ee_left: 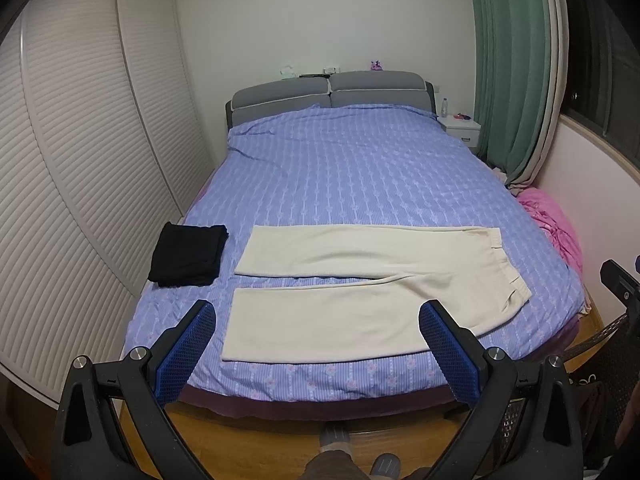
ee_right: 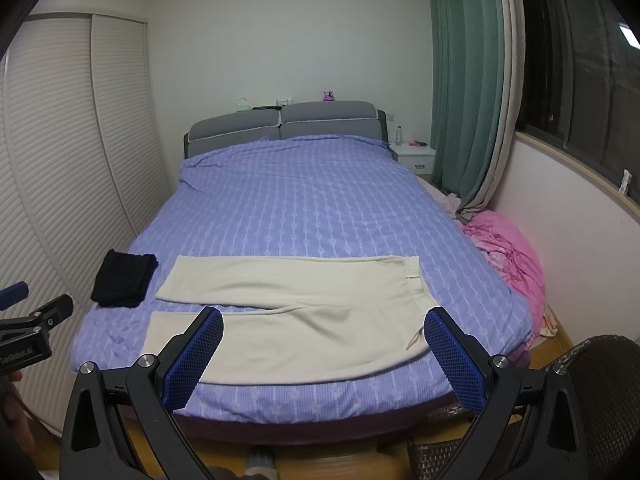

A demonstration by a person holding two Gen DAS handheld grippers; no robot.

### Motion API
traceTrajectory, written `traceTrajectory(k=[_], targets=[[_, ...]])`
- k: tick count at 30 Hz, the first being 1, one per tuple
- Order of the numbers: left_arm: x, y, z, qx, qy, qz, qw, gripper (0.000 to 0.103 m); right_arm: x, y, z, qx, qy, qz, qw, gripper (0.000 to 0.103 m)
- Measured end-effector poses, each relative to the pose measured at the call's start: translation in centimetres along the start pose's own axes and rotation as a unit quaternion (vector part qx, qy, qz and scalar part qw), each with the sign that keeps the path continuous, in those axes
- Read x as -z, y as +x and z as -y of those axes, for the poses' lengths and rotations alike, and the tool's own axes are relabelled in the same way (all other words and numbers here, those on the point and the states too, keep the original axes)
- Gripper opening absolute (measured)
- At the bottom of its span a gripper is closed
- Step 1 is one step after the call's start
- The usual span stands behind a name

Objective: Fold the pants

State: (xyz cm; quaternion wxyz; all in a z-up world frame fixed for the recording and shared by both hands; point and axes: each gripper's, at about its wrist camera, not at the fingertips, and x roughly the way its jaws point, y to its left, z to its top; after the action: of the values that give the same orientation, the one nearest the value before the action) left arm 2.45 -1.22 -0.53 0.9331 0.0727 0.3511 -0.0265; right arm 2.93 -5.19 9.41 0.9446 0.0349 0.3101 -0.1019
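Cream pants spread flat near the foot of a bed, both grippers held back from it, empty.

The cream pants (ee_left: 360,292) lie across the purple bedspread (ee_left: 344,168), waistband to the right, legs slightly parted. A folded black garment (ee_left: 186,254) sits just beside the leg hems. The left gripper (ee_left: 316,324) and right gripper (ee_right: 323,330) each hover with jaws spread wide, touching nothing.

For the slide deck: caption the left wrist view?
Open left hand-held gripper above flat cream fabric pants on purple patterned bedspread.
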Motion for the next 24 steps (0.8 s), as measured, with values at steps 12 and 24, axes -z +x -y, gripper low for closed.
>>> traceTrajectory(k=[12, 24], targets=[[0.0, -0.34, 0.21, 0.003, 0.005, 0.008, 1.0, 0.103, 0.06, -0.05, 0.49, 0.001, 0.006, 0.003, 1.0, 0.102], [-0.22, -0.33, 0.2, 0.003, 0.006, 0.013, 0.9999, 0.103, -0.22, 0.13, 0.18, 0.003, 0.006, 0.005, 1.0, 0.102]])
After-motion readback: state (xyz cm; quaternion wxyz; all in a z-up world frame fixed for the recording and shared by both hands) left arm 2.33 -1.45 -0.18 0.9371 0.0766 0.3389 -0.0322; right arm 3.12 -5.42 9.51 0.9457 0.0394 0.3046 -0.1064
